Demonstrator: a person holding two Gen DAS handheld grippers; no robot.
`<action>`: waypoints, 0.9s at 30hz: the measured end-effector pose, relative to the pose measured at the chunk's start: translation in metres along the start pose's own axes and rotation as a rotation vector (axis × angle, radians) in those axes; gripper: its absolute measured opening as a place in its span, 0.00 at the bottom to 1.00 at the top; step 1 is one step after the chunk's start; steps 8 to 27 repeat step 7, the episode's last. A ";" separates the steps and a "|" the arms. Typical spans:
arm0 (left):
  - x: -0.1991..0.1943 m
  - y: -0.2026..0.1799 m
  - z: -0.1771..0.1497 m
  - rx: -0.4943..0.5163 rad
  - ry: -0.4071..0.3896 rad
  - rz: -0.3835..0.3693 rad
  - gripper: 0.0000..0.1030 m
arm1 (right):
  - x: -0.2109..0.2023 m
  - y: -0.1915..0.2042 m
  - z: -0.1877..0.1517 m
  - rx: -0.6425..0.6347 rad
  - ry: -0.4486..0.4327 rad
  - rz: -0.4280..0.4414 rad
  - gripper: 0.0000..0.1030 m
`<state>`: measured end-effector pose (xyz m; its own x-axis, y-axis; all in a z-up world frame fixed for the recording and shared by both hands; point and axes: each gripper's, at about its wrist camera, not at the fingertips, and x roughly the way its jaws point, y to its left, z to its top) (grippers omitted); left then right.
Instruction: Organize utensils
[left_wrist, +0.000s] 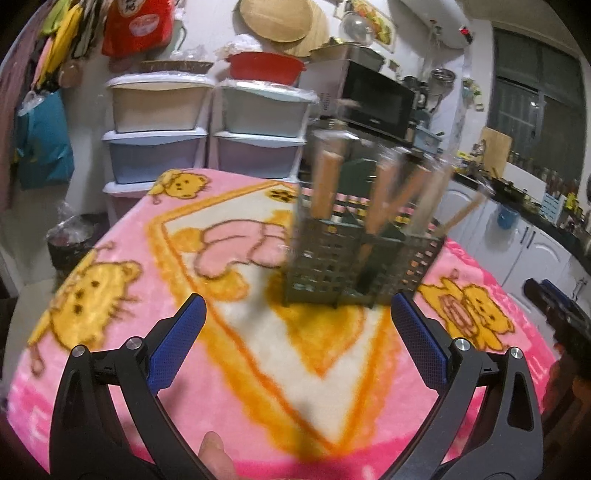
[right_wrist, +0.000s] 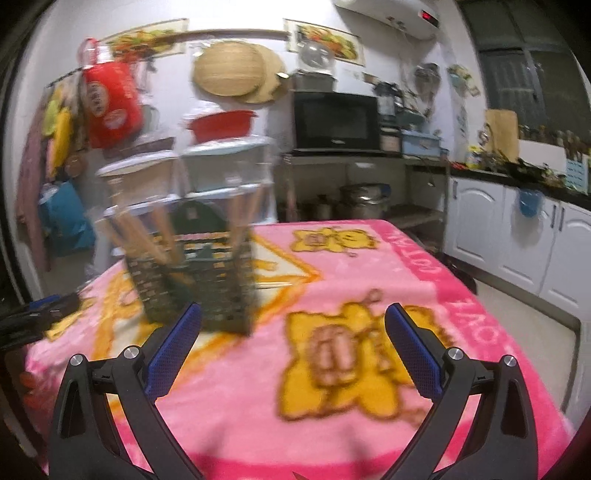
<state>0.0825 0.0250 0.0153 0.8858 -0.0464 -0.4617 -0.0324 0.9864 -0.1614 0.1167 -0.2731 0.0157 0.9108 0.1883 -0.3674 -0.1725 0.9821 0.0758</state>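
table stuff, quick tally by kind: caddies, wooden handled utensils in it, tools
dark green slotted plastic caddy: 1
wooden handled utensils standing in it: about 5, blurred
open blue-padded tools: 2, left tool, right tool
total: about 8

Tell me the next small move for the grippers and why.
Probably back both off. The left gripper and right gripper are open and empty, the wooden-handled utensils already stand in the green caddy, and none shows loose on the blanket.
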 end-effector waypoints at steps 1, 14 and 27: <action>0.006 0.009 0.007 -0.008 0.015 0.016 0.90 | 0.007 -0.008 0.005 0.008 0.026 -0.014 0.94; 0.072 0.087 0.038 -0.076 0.190 0.273 0.90 | 0.097 -0.069 0.023 0.007 0.336 -0.174 0.94; 0.072 0.087 0.038 -0.076 0.190 0.273 0.90 | 0.097 -0.069 0.023 0.007 0.336 -0.174 0.94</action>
